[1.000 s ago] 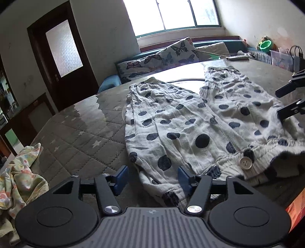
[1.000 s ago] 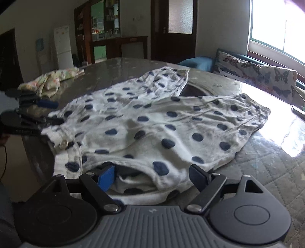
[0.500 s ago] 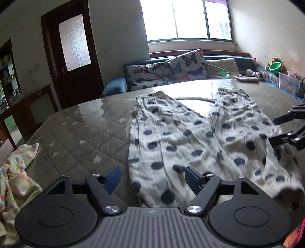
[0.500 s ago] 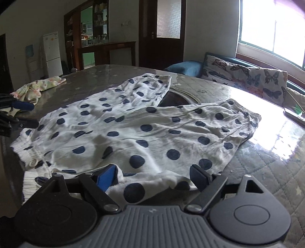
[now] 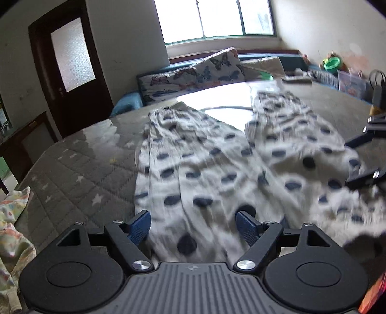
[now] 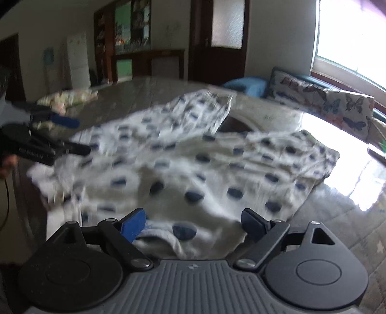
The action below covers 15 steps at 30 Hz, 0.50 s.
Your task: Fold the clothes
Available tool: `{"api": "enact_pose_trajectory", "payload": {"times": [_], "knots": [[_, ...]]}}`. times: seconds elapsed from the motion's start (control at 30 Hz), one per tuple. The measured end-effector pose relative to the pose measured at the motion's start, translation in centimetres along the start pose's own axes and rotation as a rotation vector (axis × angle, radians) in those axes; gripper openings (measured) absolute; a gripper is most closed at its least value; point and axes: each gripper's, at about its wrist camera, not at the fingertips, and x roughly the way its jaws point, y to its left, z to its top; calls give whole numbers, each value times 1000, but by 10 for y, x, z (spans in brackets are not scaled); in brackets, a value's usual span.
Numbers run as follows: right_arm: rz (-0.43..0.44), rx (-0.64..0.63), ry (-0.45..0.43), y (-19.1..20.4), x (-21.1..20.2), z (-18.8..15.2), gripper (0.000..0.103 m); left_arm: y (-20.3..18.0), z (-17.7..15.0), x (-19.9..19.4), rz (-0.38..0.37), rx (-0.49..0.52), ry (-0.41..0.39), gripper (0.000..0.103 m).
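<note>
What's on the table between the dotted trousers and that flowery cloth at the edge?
Nothing: in the left wrist view, only bare quilted table separates the trousers from the cloth.

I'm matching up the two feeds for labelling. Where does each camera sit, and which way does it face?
Left wrist: on the left gripper, jaws open, facing along the polka-dot trousers toward the window; right gripper at the right edge.
Right wrist: on the right gripper, jaws open, facing across the trousers toward the door; left gripper at left.
Shared: trousers, butterfly cushion, floral garment.
</note>
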Motion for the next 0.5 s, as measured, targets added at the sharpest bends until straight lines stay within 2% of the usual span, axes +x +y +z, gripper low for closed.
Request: {"api": "enact_pose_trajectory", "payload": {"times": [0.1,0.2,0.33,0.5], "knots": [[7,-16,25,2,-4,-11,89,2,-8,2,1,8,15,85],[3,-10,24,-1,-10,-8,90,6,-1,0,2,-5,11,85],[-8,1,-22,-6,-14,5,90,8,16,3,-2,-31,-27,87],[-32,50,-78,-19,7,20,90,14,35,24,-25,-114,-68,87]]}}
